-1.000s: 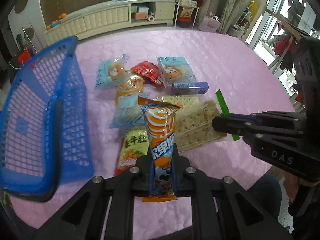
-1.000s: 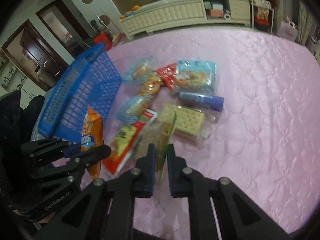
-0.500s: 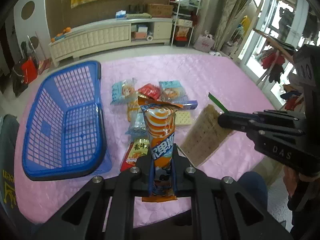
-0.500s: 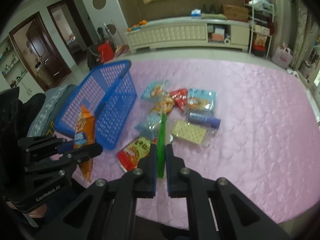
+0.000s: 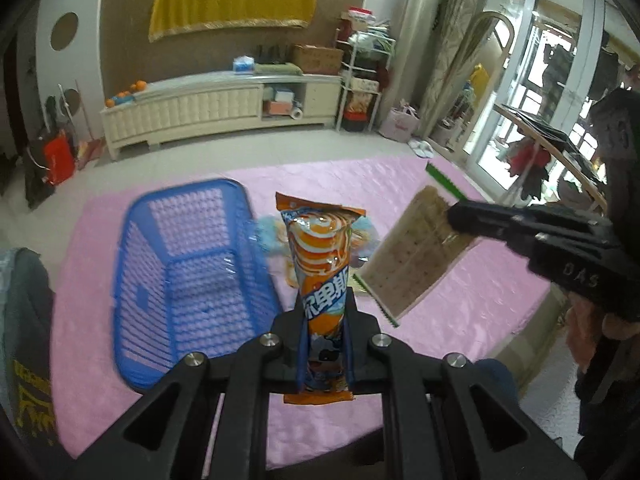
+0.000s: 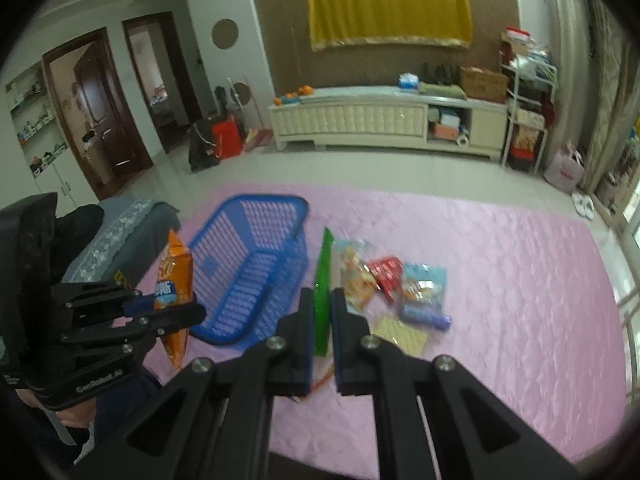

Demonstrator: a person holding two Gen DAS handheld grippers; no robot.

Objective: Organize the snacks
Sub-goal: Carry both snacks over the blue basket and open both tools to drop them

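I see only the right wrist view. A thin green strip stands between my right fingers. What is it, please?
Observer: The green edge of a flat clear packet of pale square crackers, pinched near its top corner by the right gripper.
Operator: Does it touch the table?
Observer: No, it hangs clear above the pink quilted tablecloth.
Operator: And the left side?
Observer: The left gripper clamps an orange-and-white swirled snack tube upright, near its bottom end.
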